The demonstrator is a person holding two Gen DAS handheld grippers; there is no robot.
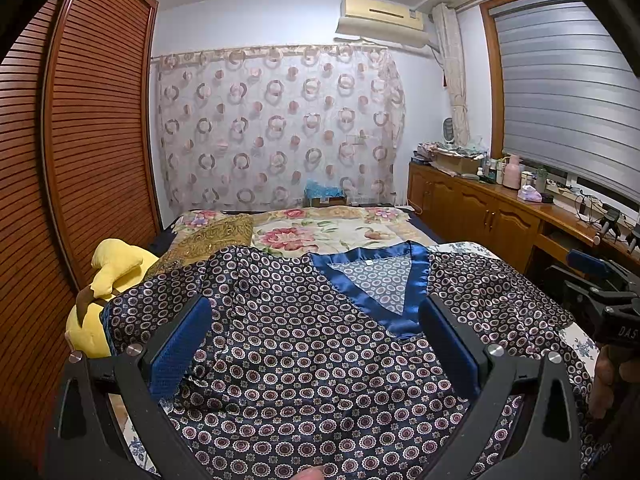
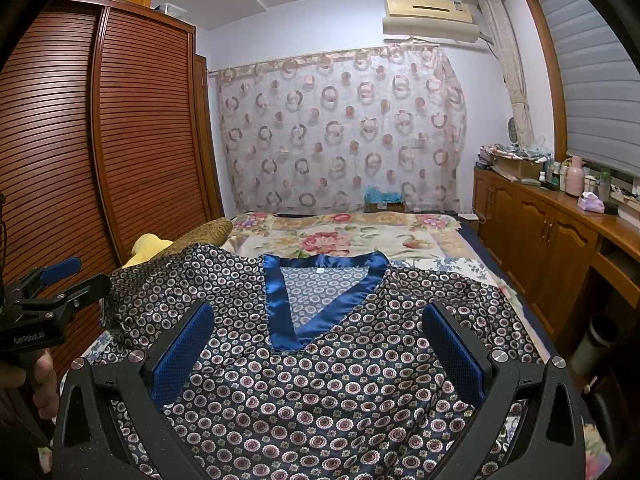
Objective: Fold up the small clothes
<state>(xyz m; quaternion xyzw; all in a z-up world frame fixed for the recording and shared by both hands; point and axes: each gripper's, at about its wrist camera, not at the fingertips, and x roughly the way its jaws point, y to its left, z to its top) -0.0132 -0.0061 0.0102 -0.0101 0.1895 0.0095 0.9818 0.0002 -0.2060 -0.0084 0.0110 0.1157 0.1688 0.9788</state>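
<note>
With the top spread flat on the bed, both the left hand-held gripper and the right hand-held gripper hover agape and empty, so folding seems unstarted; next, pinch a sleeve.

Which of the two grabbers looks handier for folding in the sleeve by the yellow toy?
Left, probably. The left gripper hangs open above the shirt on the side of the yellow plush; the right gripper, also open, is farther away.
</note>
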